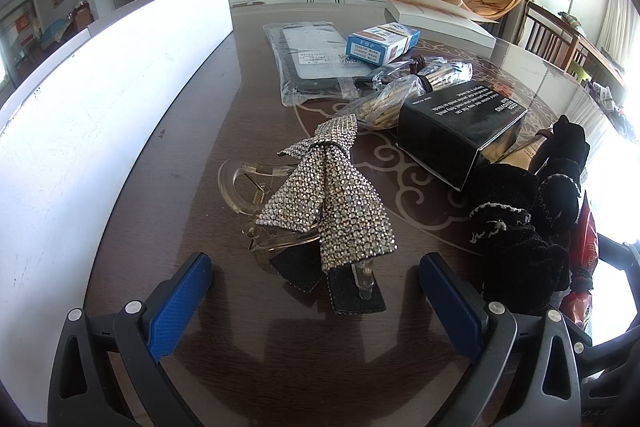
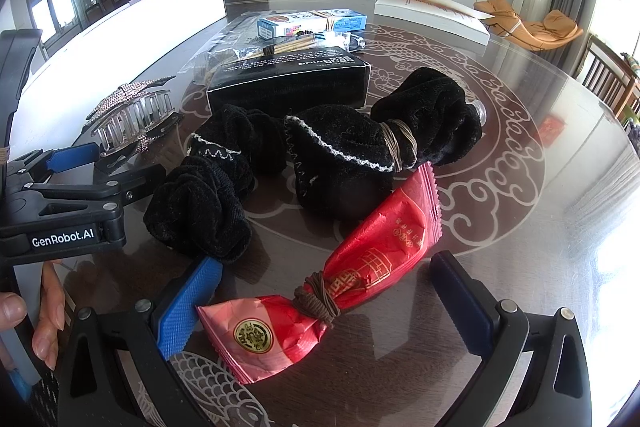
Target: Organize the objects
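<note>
Two hand-held grippers stand wide apart over the table, neither holding anything. The left hand-held gripper straddles the near end of a rhinestone bow clip, whose clear claw lies on the table just ahead of the blue pads. The right hand-held gripper sits around a red packet cinched at its middle by a brown hair tie; the packet's near end touches the left pad. Just beyond lie black velvet scrunchies and a black cloth bundle bound with a band. Behind them is a black box, lying flat in the right view; in the left view its near end shows open, something pale inside, too unclear to name. Farther back, clear bags hold bundled sticks, a blue carton rests on a flat plastic-wrapped pack, and a white box sits at the far edge.
</note>
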A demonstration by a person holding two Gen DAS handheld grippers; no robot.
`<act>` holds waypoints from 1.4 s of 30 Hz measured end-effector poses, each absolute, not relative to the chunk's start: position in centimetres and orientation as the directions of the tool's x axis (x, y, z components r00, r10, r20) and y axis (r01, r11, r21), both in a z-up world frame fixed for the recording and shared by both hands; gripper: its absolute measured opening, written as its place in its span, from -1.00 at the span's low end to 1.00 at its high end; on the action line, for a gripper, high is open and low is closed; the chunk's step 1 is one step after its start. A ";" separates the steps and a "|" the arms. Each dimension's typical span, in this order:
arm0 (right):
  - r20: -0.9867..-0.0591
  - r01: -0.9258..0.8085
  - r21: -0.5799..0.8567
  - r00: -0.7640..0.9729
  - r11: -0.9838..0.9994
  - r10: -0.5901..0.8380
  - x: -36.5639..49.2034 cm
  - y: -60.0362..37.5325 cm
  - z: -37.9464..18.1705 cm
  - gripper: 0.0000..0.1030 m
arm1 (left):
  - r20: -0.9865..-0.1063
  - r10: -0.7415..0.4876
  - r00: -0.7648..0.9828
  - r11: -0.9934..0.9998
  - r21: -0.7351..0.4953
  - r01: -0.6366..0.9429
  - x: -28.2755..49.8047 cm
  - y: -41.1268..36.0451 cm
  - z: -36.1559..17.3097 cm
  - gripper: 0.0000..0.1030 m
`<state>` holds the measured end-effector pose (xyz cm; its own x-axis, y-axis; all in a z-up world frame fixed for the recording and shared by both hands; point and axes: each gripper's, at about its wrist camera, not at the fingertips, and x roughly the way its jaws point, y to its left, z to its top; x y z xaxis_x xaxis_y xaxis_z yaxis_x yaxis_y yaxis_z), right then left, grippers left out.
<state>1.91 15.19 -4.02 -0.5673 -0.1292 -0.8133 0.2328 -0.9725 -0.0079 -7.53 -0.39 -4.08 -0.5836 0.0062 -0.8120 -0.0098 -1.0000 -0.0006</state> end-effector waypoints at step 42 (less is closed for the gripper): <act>-0.823 0.261 0.198 -0.479 -0.945 -0.305 2.9 18.4 -2.6 0.98 | -0.813 0.096 -0.575 -0.993 -0.034 -0.117 -7.4 -2.0 -1.6 -0.06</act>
<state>2.88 18.45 -2.62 -0.4786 -0.3053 -0.8232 0.2613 -0.9447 0.1984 -7.40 -2.04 -1.58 -0.5750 0.0957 -0.8126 -0.1172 -0.9925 -0.0339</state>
